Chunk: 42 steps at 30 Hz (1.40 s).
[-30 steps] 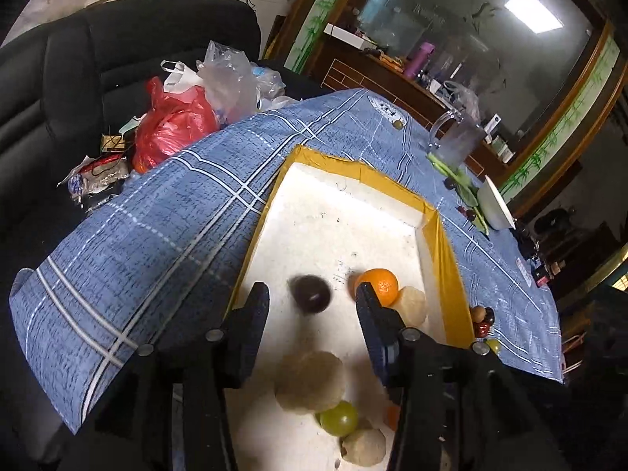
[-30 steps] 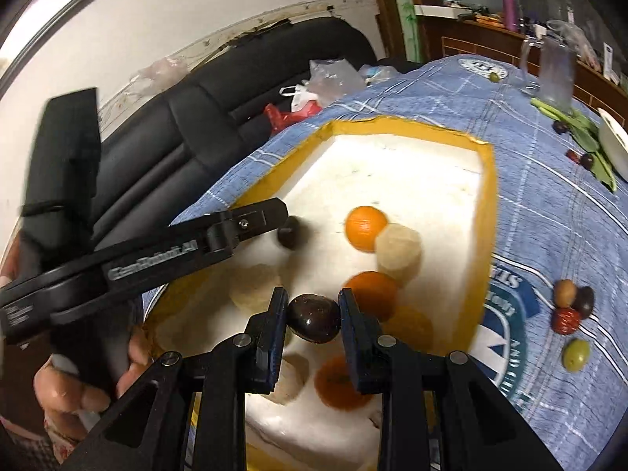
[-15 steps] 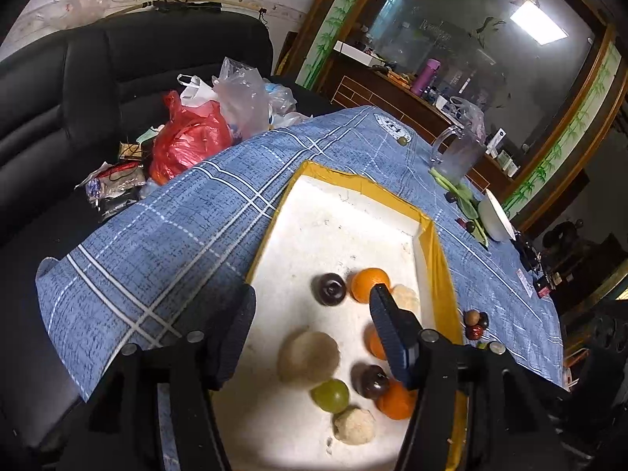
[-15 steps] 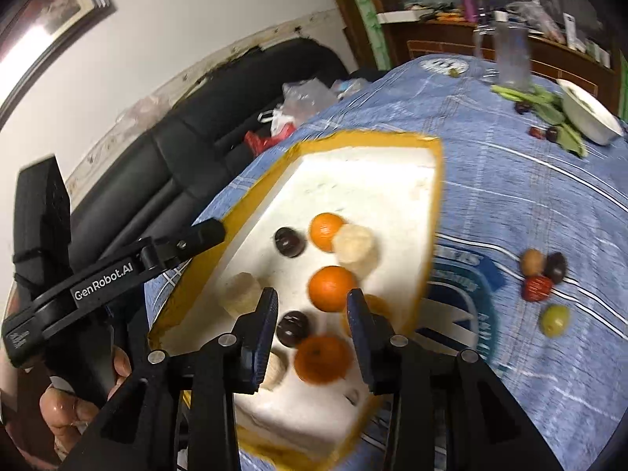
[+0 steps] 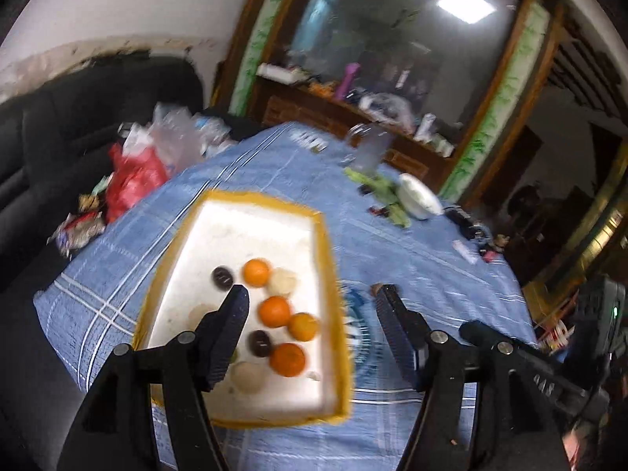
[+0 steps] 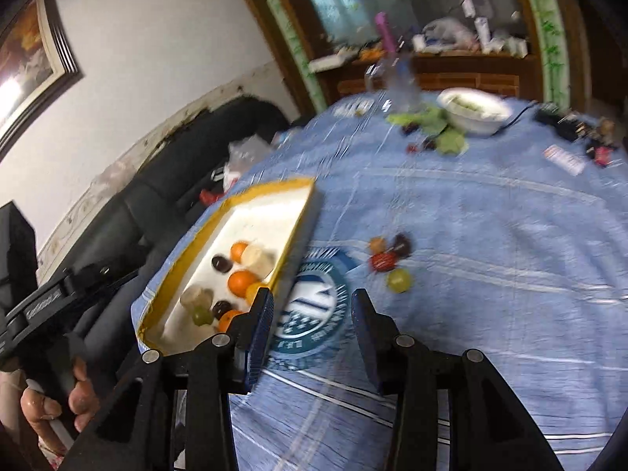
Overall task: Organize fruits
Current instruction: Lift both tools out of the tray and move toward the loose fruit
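left gripper (image 5: pixel 312 294): jaws opening, nothing between them | right gripper (image 6: pixel 312 300): apart, empty too | fruits: oranges (image 5: pixel 274 311) and dark ones in the yellow-rimmed tray (image 5: pixel 327 259), four loose fruits (image 6: pixel 388 261) on the blue tablecloth (image 6: pixel 490 235) just beside it

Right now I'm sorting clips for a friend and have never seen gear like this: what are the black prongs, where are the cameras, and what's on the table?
No robot: a person holds two hand grippers, each with a fisheye camera looking along its fingers. The left gripper is opening above the white tray, with nothing between its fingers. The right gripper, seen from its own camera, is open and empty too. In the tray lie oranges, dark fruits and pale round ones. A few small fruits lie loose on the blue tablecloth, with a white bowl farther back.
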Motion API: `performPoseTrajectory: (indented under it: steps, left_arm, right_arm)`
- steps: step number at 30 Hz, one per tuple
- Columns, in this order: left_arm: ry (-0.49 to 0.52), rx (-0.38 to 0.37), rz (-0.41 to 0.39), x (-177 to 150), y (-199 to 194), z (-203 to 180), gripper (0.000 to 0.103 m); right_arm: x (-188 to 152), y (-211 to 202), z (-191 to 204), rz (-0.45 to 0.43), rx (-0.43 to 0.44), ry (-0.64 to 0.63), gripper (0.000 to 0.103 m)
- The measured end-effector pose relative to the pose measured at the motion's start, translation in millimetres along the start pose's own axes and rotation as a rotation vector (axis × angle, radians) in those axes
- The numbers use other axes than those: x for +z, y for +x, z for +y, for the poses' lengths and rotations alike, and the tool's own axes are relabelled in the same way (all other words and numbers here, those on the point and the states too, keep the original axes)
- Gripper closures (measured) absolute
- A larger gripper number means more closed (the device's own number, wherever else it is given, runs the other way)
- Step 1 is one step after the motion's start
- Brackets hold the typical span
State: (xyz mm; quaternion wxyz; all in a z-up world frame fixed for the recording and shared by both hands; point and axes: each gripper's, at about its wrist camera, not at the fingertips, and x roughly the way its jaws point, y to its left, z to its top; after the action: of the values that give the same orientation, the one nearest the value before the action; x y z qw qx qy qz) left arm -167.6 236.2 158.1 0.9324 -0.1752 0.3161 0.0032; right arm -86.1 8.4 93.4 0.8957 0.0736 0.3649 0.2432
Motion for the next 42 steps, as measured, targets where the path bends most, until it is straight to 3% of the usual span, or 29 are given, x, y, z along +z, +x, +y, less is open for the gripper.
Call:
performPoseTrajectory:
  steps: [4,7,14,16,18,21,24,29,31,36,38,42]
  left_arm:
    - [0.047,-0.042,-0.068,7,-36,-23,0.028]
    - [0.077,-0.089,-0.107,22,-59,-35,0.028]
    - [0.201,-0.095,-0.221,85,-112,-68,0.027]
    - [0.219,-0.071,-0.248,101,-120,-72,0.025]
    - [0.230,-0.048,-0.268,112,-121,-73,0.020]
    - [0.213,-0.040,-0.257,118,-110,-66,0.019]
    - [0.163,-0.060,-0.186,113,-79,-51,0.019]
    - [0.144,-0.040,-0.054,85,-17,-38,0.019]
    - [0.136,-0.030,-0.002,71,7,-33,0.019]
    - [0.084,-0.037,0.120,44,58,-25,0.021]
    - [0.092,-0.034,0.140,37,70,-30,0.035]
    - [0.113,-0.037,0.201,27,99,-45,0.039]
  right_arm:
    - [20,-62,-4,-0.103,-0.065,-0.037,0.058]
    - [46,-110,-2,-0.185,-0.129,-0.076,0.058]
    - [146,-230,22,-0.390,-0.287,-0.164,0.058]
    - [177,-256,35,-0.435,-0.332,-0.189,0.052]
    - [203,-277,45,-0.480,-0.377,-0.209,0.039]
    - [219,-287,54,-0.511,-0.389,-0.218,0.032]
    - [205,-258,46,-0.468,-0.365,-0.215,0.026]
    - [142,-144,11,-0.243,-0.365,-0.219,0.027]
    - [110,-89,-4,-0.136,-0.314,-0.207,0.027]
    - [44,19,-43,0.076,-0.195,-0.116,0.049]
    - [21,53,-50,0.145,-0.159,-0.093,0.049]
    - [7,89,-55,0.187,-0.159,-0.121,0.049]
